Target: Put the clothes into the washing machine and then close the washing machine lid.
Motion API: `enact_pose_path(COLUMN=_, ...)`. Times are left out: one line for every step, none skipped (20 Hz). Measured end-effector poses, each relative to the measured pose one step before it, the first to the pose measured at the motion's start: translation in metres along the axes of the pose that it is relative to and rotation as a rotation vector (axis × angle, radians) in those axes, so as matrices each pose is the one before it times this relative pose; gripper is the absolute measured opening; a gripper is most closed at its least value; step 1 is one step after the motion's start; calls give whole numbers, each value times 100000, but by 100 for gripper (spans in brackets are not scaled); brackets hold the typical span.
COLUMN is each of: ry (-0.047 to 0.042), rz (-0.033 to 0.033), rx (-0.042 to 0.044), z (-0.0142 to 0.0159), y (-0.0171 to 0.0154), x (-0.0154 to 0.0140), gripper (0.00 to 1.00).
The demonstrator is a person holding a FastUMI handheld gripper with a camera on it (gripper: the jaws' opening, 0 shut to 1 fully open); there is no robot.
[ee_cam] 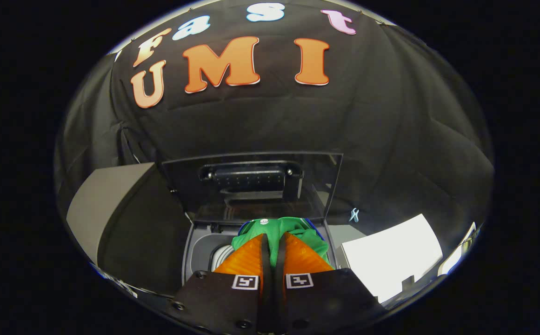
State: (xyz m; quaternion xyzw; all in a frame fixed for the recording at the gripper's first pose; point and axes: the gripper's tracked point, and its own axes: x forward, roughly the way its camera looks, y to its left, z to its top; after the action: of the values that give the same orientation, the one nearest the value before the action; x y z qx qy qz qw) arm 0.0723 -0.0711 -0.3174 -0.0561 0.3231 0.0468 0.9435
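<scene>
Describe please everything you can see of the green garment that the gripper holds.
The green garment is soft, crumpled cloth, bright green, with a blue edge and a small white round mark near its top. A fold of it is pinched between the two orange fingers of the gripper, which are shut on it. The rest bunches beyond the fingertips, over the washing machine opening, below the raised dark lid.

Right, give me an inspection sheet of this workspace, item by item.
Surface: grey washing machine top around the opening.
Job's things: green garment held over the washing machine opening, ahead of the fingers; lid raised upright behind it.
Clutter: white sheet right of the machine; small pale clip beyond it.
Grippers: gripper shut on the green garment, orange fingers pressed on the cloth.
Cables: nothing seen.
Surroundings: black cloth wall; grey panel to the left.
</scene>
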Motion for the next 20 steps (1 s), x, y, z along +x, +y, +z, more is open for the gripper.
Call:
enact_pose_path(ry=2245, rz=552, rx=-913, z=-812, y=15, x=732, gripper=8)
enact_pose_path(ry=2113, rz=411, rx=-637, z=-895, y=106, x=774, gripper=8)
enact_pose_path(ry=1603, rz=221, rx=-488, z=-744, y=175, x=652, gripper=8)
enact_pose_path(ry=1488, rz=-294, rx=-199, z=-694, y=141, x=600, gripper=8)
enact_pose_path(ry=1692, rz=-380, rx=184, z=-711, y=158, x=571, gripper=8)
enact_pose_path(ry=1234, rz=-298, rx=449, z=-573, y=206, x=644, gripper=8)
enact_pose_path(ry=868, rz=-649, rx=476, z=-506, y=124, x=688, gripper=8)
enact_pose_path(ry=717, rz=-652, rx=499, z=-434, y=161, x=785, gripper=8)
enact_pose_path(ry=983, rz=-391, rx=371, z=-559, y=261, x=689, gripper=8)
enact_pose_path(ry=1501, rz=40, rx=49, z=-540, y=395, x=691, gripper=8)
enact_pose_path(ry=2009, rz=-810, rx=-272, z=-761, y=85, x=916, gripper=8)
enact_pose_path(ry=1804, rz=-1006, rx=319, z=-636, y=138, x=798, gripper=8)
enact_pose_path(ry=1821, rz=-850, rx=1017, z=-729, y=333, x=729, gripper=8)
enact_pose_path(ry=1999, rz=-834, rx=1285, z=-742, y=249, x=877, gripper=9)
enact_pose_path(ry=2125, rz=-1293, rx=1605, z=-829, y=175, x=775, gripper=8)
enact_pose_path(ry=1947, rz=-1858, rx=1556, z=-633, y=56, x=758, gripper=8)
enact_pose_path(ry=1739, rz=-1931, rx=1453, z=-539, y=-89, x=658, gripper=8)
enact_pose_path(ry=1106, rz=-1279, rx=1474, z=-390, y=93, x=654, gripper=8)
enact_pose_path(ry=1187, rz=-1000, rx=1246, z=-494, y=64, x=536, gripper=8)
enact_pose_path(ry=426, rz=-668, rx=560, z=-196, y=182, x=489, gripper=9)
